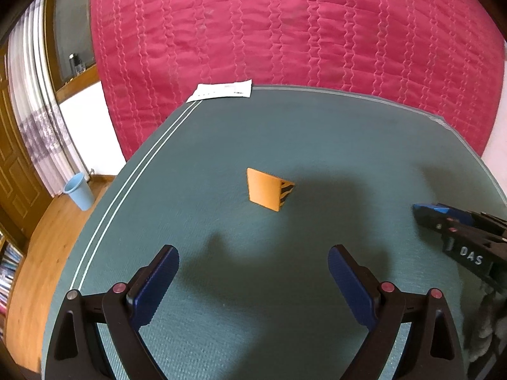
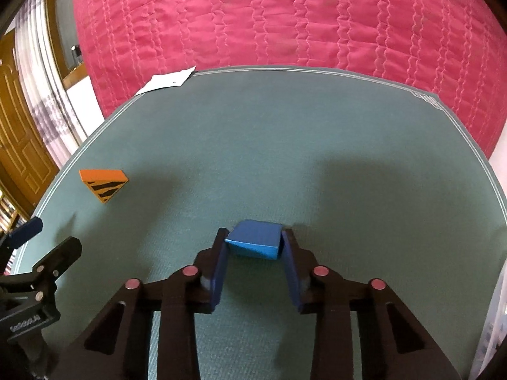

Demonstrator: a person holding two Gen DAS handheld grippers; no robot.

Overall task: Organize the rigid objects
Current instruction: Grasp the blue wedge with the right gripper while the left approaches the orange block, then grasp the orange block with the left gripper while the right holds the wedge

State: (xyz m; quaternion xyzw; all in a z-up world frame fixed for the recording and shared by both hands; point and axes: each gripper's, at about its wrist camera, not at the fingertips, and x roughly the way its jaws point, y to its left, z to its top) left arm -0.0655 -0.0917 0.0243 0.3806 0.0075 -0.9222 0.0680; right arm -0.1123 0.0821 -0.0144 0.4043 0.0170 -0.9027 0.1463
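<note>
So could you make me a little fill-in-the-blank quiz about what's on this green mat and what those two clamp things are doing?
1. The right gripper has its jaws closed on a ____ block.
2. The left gripper holds ____ between its wide-open jaws.
3. The orange wedge has ____ stripes on one face.
4. Under the green mat lies a quilted ____ bedspread.

Missing words: blue; nothing; black; red
</note>
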